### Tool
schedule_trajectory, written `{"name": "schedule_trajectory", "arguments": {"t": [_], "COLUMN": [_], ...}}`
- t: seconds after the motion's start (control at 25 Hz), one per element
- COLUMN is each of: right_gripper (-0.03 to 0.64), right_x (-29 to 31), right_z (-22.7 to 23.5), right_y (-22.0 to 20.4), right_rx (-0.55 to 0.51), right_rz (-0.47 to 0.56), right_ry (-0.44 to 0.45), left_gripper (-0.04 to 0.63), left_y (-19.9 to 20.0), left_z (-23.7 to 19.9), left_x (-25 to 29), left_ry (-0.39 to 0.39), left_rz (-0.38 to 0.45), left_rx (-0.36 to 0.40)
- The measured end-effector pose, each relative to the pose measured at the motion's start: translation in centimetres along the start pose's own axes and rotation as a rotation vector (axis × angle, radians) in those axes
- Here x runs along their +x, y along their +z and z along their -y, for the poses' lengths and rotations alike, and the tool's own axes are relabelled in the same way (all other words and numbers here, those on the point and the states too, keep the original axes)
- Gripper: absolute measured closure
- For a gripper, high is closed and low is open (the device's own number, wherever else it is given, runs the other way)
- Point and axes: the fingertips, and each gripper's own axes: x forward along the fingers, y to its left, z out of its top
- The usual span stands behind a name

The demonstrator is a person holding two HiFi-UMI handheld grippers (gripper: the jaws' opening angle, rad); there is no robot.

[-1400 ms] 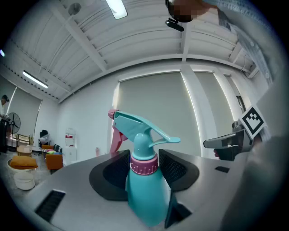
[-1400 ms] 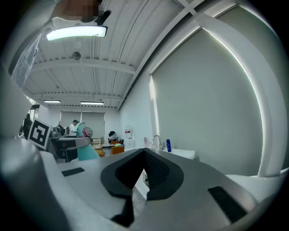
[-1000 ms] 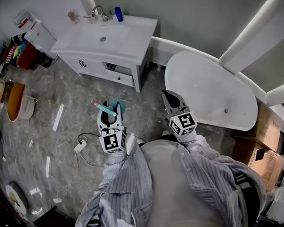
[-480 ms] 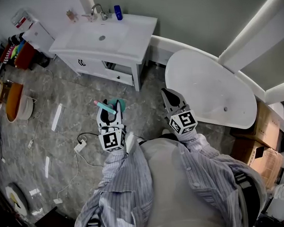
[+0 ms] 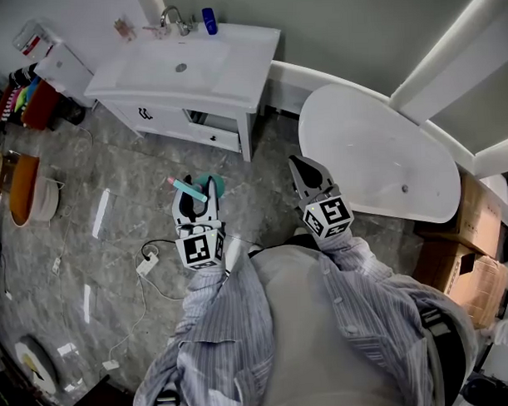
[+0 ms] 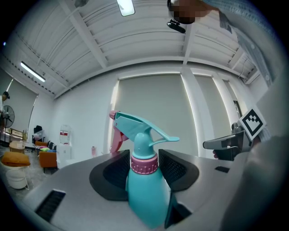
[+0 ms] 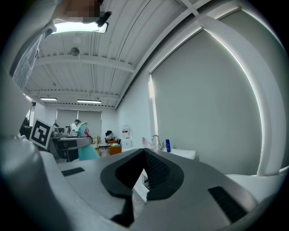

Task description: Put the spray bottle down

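**Bottle held up, nothing set down yet**

We hold the spray bottle in our left gripper. Its jaws pinch the teal body just below the pink collar, and the trigger head stands upright above them. The bottle hangs in front of our chest, well above the tiled floor and touching no surface. Our right gripper carries nothing, and its jaws are pressed together.

As we judge it, the whole task is left to do: we must pick a spot, lower the bottle and let go. The washbasin cabinet and the bathtub lie ahead of us, both well apart from the bottle.

The head view gives us the layout of the room, but there the bottle is only a small teal shape with a pink nozzle. The left gripper view shows the grip itself, with both jaws flanking the bottle's neck. The right gripper view shows the two jaw pads meeting with nothing between them.
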Motion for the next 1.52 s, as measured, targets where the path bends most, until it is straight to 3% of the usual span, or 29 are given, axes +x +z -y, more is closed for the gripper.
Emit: {"name": "schedule_trajectory", "arguments": {"t": [0.48,0.8,1.08,1.52], "right_gripper": [0.601,0.601,0.601,0.601], "right_x": [3.5,11.1,21.7,36.0], "right_z": [0.8,4.1,10.6,22.8], "right_y": [-1.1,-1.5,-0.3,0.9], "right_rx": [0.018,0.032,0.049,0.077], "right_rz": [-0.034,-0.024,0.0,-0.038], "right_ry": [-0.022,0.014,0.051,0.092], "left_gripper": [0.397,0.397,0.397,0.397], "left_y": [-1.0,-2.2,-1.8,-1.6], "left_z": [-2.3,-5.3,-8.4,-8.5], "left_x": [2.9,8.4,18.8,38.1], "left_ry": [-0.023,0.024,0.074,0.056], "left_rz": [-0.022,-0.038,-0.026,-0.053], "left_rx": [-0.009,-0.001,0.018,0.02]}}
